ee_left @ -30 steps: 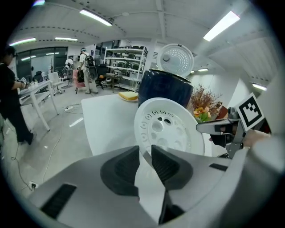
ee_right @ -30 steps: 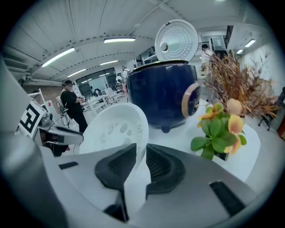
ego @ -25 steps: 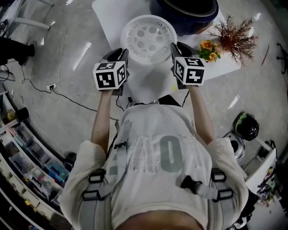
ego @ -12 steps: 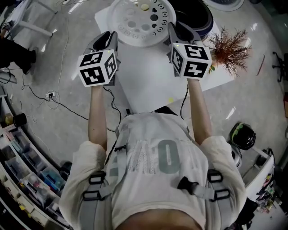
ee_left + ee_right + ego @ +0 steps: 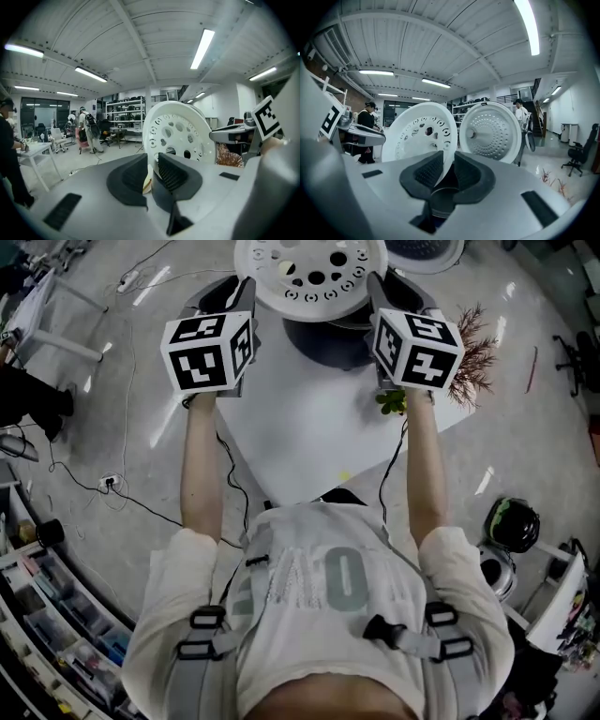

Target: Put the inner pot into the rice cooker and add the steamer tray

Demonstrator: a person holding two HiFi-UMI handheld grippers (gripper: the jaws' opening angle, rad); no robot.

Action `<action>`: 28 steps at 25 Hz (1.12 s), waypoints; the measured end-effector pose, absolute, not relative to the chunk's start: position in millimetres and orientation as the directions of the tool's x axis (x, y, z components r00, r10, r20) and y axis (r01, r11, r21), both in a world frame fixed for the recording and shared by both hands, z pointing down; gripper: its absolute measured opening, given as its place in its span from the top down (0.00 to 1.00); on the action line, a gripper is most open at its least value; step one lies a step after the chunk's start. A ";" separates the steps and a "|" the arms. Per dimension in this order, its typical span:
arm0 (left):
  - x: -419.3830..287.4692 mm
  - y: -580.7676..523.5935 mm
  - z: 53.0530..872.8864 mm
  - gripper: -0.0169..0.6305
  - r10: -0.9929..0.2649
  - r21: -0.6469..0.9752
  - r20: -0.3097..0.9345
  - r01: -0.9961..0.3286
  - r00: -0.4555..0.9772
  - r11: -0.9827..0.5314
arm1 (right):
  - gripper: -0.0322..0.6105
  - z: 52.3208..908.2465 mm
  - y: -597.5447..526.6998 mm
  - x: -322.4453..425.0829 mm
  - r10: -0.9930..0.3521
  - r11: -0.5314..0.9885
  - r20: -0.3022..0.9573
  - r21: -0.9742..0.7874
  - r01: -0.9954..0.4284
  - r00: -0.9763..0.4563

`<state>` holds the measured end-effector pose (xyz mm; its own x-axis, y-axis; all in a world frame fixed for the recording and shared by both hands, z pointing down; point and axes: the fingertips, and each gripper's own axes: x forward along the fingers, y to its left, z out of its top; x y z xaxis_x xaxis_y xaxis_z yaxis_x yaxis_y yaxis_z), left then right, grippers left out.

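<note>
Gripping opposite rim edges, your left gripper and right gripper pinch the steamer tray. Looks light, stiff, likely slick; keep both rim holds level.

A large open lab or workshop hall: a ribbed white ceiling with long tube lights, shelving racks loaded with gear, an office chair, a white work table, cables trailing over polished floor, and storage bins.
</note>
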<state>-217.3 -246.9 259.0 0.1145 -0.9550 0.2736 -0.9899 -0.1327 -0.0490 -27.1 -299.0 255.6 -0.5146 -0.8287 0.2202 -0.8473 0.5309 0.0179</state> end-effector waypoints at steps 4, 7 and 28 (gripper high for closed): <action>-183.7 -281.8 256.8 0.84 -0.931 -0.088 0.324 -0.975 0.167 -0.206 | 0.82 262.4 -316.9 8.8 -0.850 0.471 0.272 0.011 -0.882 -0.451; -161.4 -304.1 271.3 0.84 -0.903 -0.106 0.386 -0.963 0.189 -0.247 | 0.81 280.9 -329.7 31.4 -0.846 0.447 0.324 -0.006 -0.895 -0.424; -140.8 -335.9 327.8 0.84 -0.809 -0.119 0.557 -0.946 0.189 -0.303 | 0.80 341.5 -352.8 50.5 -0.780 0.442 0.466 -0.063 -0.895 -0.417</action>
<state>-140.8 -335.9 327.8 0.1892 -0.8089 0.5567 -0.9455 -0.3031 -0.1190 50.5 -352.8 341.5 -0.4175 -0.7804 0.4656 -0.8951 0.4415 -0.0625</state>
